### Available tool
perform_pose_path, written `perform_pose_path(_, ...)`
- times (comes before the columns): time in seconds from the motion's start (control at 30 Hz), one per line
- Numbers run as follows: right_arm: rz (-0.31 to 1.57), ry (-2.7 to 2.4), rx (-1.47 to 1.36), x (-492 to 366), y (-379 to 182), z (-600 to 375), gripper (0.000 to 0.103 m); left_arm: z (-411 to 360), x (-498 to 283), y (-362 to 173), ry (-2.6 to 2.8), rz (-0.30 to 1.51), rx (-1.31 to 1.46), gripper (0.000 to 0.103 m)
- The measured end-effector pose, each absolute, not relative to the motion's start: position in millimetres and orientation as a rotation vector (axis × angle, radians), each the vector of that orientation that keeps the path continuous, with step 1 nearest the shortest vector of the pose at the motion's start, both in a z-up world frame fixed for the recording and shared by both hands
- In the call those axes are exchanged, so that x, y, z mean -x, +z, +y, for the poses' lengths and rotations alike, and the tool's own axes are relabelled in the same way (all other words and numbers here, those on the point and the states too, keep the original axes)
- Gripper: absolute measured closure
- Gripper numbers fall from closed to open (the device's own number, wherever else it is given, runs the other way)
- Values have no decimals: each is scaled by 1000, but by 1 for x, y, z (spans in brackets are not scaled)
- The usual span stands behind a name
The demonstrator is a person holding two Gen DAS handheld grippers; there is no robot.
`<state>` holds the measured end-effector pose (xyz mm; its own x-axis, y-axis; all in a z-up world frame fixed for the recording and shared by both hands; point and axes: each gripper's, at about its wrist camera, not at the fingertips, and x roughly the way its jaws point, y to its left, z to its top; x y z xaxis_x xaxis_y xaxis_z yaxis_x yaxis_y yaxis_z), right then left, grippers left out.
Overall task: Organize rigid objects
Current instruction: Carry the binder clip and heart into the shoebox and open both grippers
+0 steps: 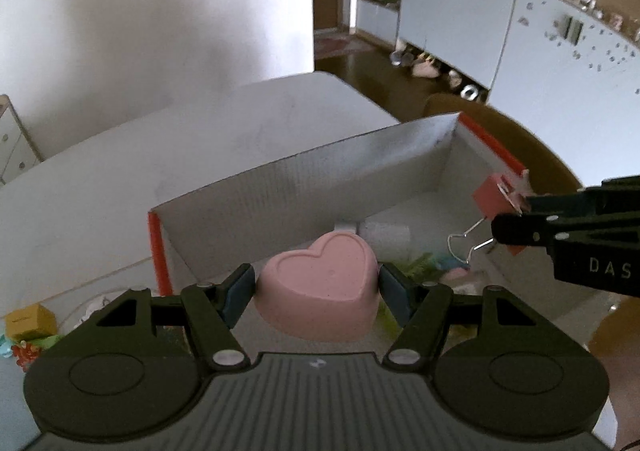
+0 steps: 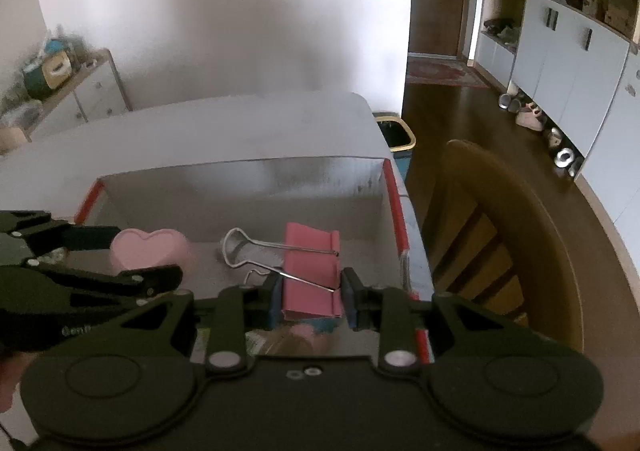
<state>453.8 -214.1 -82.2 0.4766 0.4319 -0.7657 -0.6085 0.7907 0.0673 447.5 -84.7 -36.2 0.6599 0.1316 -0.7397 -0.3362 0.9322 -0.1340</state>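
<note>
A wooden chair [image 2: 500, 235] beside the white table [image 2: 240, 123] — shoes [image 2: 528, 117] line the cabinets [image 2: 568, 51].

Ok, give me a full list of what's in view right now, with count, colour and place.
heart block: one, pink, held over the box
binder clip: one, pink with wire handles, held over the box
box: one, white inside with red edges, on the table
table: one, white, under the box
yellow cube: one, on the table left of the box
chair: one, brown wood, right of the table
cabinets: white, far wall
left gripper: black, shut on the heart block
right gripper: black, shut on the binder clip
</note>
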Motion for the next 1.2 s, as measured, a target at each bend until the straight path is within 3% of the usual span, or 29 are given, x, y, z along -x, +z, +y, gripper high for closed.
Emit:
perform_pose_path(0.6,961,654,432,-477,-117,-173,76,-84,-501,-75,311,1007,210,35)
perform_pose_path(1.2,962,696,368,-475,-102,-189,58,-67,-494,-91,311,1083,315,34)
